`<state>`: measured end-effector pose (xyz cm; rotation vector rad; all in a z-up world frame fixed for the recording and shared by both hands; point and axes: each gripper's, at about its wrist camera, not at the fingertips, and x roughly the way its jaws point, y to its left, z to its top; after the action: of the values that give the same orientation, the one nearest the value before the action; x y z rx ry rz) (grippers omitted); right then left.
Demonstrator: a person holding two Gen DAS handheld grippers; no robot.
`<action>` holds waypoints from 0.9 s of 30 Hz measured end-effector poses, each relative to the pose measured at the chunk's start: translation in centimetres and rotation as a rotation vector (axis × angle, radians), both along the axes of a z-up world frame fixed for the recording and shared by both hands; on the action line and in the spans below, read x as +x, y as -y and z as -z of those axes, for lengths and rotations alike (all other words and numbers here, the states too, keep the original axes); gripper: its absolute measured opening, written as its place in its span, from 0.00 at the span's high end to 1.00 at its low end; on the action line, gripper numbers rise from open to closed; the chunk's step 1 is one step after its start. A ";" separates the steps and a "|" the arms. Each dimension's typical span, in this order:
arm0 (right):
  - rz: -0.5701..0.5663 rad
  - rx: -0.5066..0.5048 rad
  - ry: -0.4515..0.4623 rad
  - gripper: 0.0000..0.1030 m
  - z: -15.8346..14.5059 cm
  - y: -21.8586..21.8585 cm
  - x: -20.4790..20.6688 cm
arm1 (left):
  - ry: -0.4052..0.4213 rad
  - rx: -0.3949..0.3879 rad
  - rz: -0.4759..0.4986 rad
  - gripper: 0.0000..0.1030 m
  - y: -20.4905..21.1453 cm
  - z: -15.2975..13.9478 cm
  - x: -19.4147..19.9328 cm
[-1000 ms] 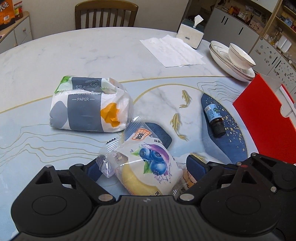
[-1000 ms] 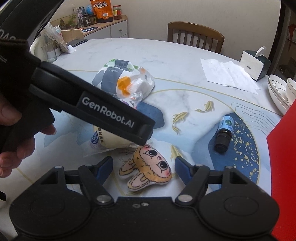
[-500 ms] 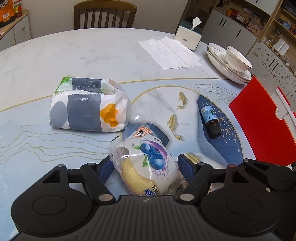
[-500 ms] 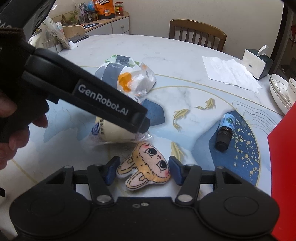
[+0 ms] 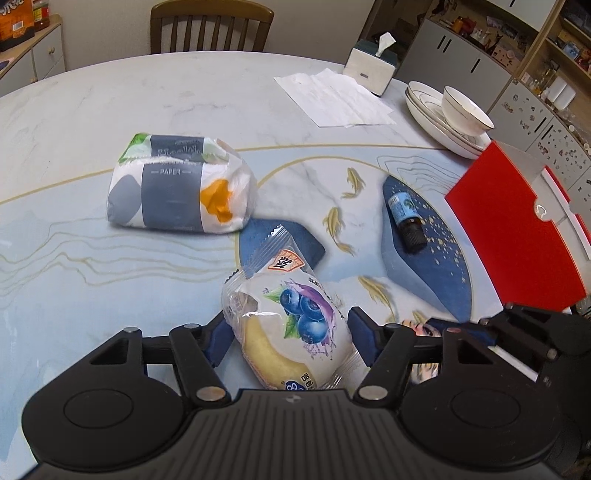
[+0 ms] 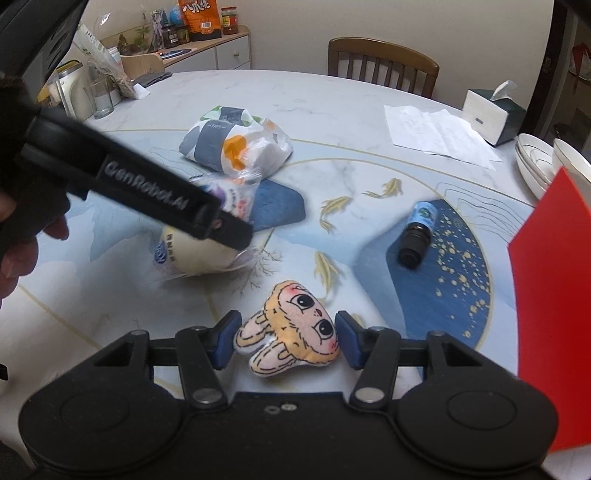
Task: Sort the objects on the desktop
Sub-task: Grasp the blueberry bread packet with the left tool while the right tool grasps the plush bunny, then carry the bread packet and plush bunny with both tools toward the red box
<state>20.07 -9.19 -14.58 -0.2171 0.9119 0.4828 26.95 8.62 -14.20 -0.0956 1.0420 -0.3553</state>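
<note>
My left gripper (image 5: 288, 332) is shut on a clear-wrapped blueberry bread bun (image 5: 295, 332), its blue pads pressing both sides of the packet. The bun also shows in the right wrist view (image 6: 199, 251) under the left gripper's arm. My right gripper (image 6: 286, 338) is shut on a small plush bunny-eared doll head (image 6: 291, 332) on the table. A tissue paper pack (image 5: 177, 184) lies at mid-left. A small dark bottle with a blue label (image 5: 404, 218) lies on its side at right.
A red box (image 5: 517, 229) stands at the right edge. Stacked plates with a bowl (image 5: 450, 122), a tissue box (image 5: 373, 66) and loose paper sheets (image 5: 332, 99) sit at the far right. A chair (image 5: 210, 26) stands behind the table.
Both grippers have closed: the left on the bread bun, the right on the plush doll. The bun has shifted slightly with the left gripper.
</note>
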 end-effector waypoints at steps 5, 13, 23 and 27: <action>0.007 0.005 0.004 0.47 -0.9 1.2 -0.7 | 0.004 -0.012 0.007 0.37 0.2 -0.7 -1.6; 0.021 0.037 0.033 0.47 -3.3 3.5 -1.3 | 0.036 -0.033 0.032 0.38 1.6 -2.7 -3.6; 0.067 0.081 0.062 0.47 -7.0 7.8 -1.6 | 0.070 -0.062 0.067 0.38 4.6 -5.4 -5.1; 0.082 0.089 0.077 0.47 -8.2 9.7 -1.5 | 0.094 -0.067 0.085 0.38 6.4 -6.7 -5.5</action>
<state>18.55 -18.94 -6.40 -0.1160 0.8196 0.4347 21.41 2.23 -7.50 -0.0936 0.9428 -0.4675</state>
